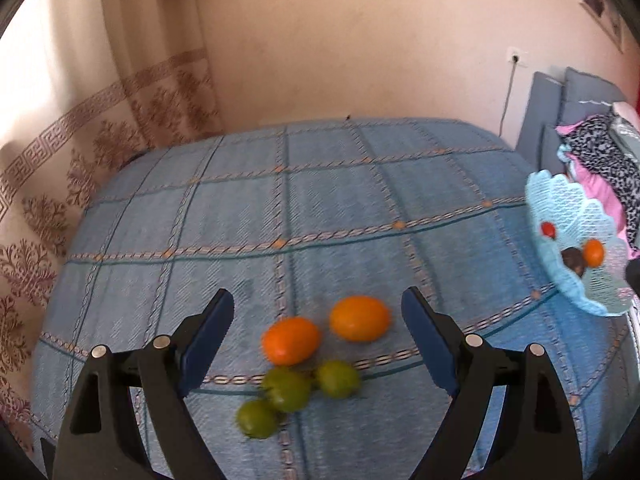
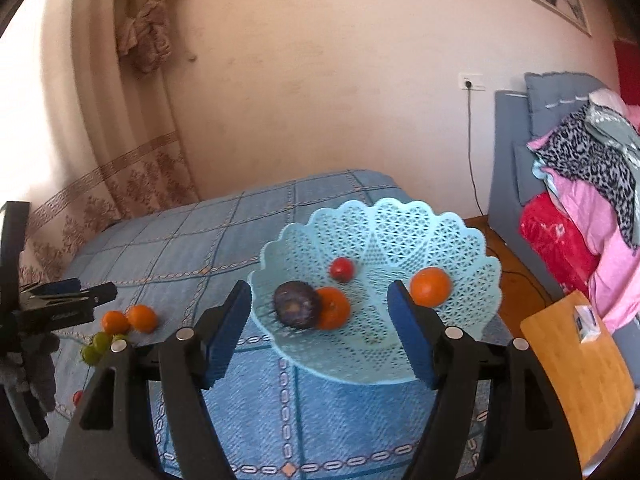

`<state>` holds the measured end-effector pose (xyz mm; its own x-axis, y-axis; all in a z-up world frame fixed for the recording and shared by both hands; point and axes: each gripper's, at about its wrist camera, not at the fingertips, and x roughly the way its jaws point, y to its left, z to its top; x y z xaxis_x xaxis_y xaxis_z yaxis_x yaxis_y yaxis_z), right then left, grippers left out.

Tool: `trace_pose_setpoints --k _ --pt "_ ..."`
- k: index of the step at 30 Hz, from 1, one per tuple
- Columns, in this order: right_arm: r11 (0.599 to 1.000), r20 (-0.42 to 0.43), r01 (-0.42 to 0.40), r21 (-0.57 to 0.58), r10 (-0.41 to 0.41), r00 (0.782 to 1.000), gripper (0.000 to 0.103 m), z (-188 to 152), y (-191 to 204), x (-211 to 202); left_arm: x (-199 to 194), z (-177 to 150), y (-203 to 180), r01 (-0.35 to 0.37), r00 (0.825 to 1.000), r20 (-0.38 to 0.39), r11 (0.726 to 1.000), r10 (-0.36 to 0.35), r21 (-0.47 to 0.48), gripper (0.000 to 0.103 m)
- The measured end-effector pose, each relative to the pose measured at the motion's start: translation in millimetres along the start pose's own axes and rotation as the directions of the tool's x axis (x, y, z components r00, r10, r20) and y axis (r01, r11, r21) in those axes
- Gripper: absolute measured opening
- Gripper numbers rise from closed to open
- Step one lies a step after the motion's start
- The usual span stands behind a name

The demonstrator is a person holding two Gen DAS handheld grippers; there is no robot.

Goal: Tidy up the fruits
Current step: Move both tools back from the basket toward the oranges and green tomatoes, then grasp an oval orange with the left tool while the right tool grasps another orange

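Observation:
In the left wrist view, two orange fruits (image 1: 291, 340) (image 1: 359, 318) and three green fruits (image 1: 287, 390) lie on the blue checked tablecloth (image 1: 240, 220). My left gripper (image 1: 318, 316) is open and empty, with its fingers on either side above the fruits. A light blue lattice basket (image 2: 376, 280) holds a dark purple fruit (image 2: 297, 309), two orange fruits (image 2: 334, 308) (image 2: 431, 286) and a small red one (image 2: 342, 269). My right gripper (image 2: 320, 312) is open and empty above the basket's near rim. The left gripper also shows in the right wrist view (image 2: 68, 300).
A small wooden table (image 2: 576, 376) with a white box stands at right. A grey sofa piled with clothes (image 2: 592, 184) is behind it. A small red fruit (image 2: 78, 398) lies near the table's left edge. A curtain (image 2: 120, 160) hangs at left.

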<state>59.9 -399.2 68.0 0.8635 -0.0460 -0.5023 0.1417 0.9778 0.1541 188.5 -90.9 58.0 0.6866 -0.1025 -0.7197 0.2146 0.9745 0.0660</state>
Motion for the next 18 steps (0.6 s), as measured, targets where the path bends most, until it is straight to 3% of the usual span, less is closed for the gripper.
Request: trace_pose_setpoints --k 12,18 --pt "0.998 -0.047 -0.031 -0.054 0.028 0.999 0.072 -9.8 19.0 9.1 43.4 -14.9 32.0 0.007 0.994 -0.112 0.999 -0.012 -0.043 0.085" --pt "0.997 -0.065 -0.040 -0.070 0.035 0.997 0.072 -14.4 23.4 13.3 52.4 -17.3 38.2 0.037 0.992 -0.121 0.998 -0.044 -0.057 0.075"
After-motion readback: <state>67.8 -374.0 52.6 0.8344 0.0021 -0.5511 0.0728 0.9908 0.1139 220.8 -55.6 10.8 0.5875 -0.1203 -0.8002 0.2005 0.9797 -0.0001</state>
